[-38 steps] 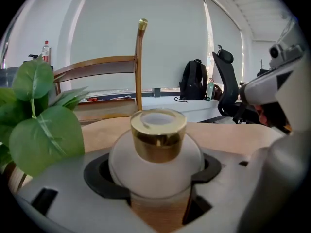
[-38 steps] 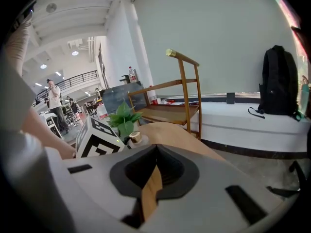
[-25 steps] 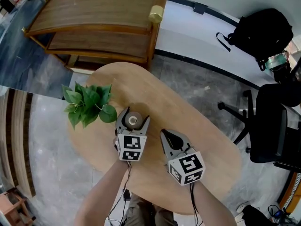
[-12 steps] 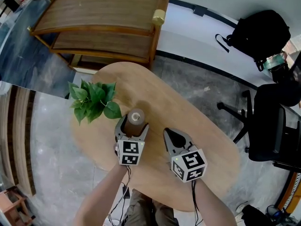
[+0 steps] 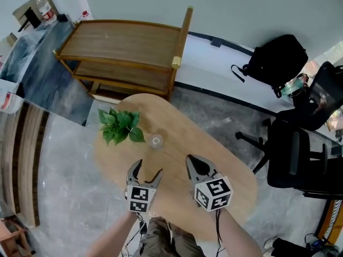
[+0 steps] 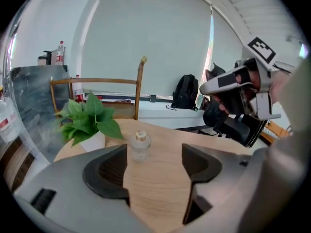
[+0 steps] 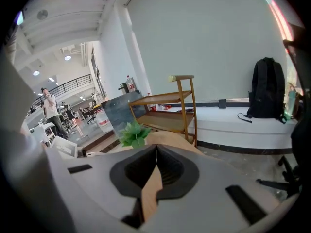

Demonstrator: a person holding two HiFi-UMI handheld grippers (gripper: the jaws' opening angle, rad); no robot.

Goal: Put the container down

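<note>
The container (image 5: 156,141) is a small clear jar with a cork top. It stands upright on the oval wooden table (image 5: 214,149), just right of a potted green plant (image 5: 120,126). My left gripper (image 5: 148,170) is open, a short way back from the jar, with nothing between its jaws. In the left gripper view the jar (image 6: 140,145) stands free beyond the left gripper (image 6: 154,166). My right gripper (image 5: 194,162) is shut and empty, to the right of the left one. In its own view the right gripper (image 7: 155,154) has its jaws pressed together.
A wooden two-shelf trolley (image 5: 126,52) stands beyond the table's far end. A black backpack (image 5: 276,60) lies on the floor at the back right. Black office chairs (image 5: 300,154) stand to the table's right. The plant (image 6: 87,123) is left of the jar.
My left gripper has let go of the container and drawn back toward me. The container now stands alone on the table by the plant. The right gripper has hardly moved.
</note>
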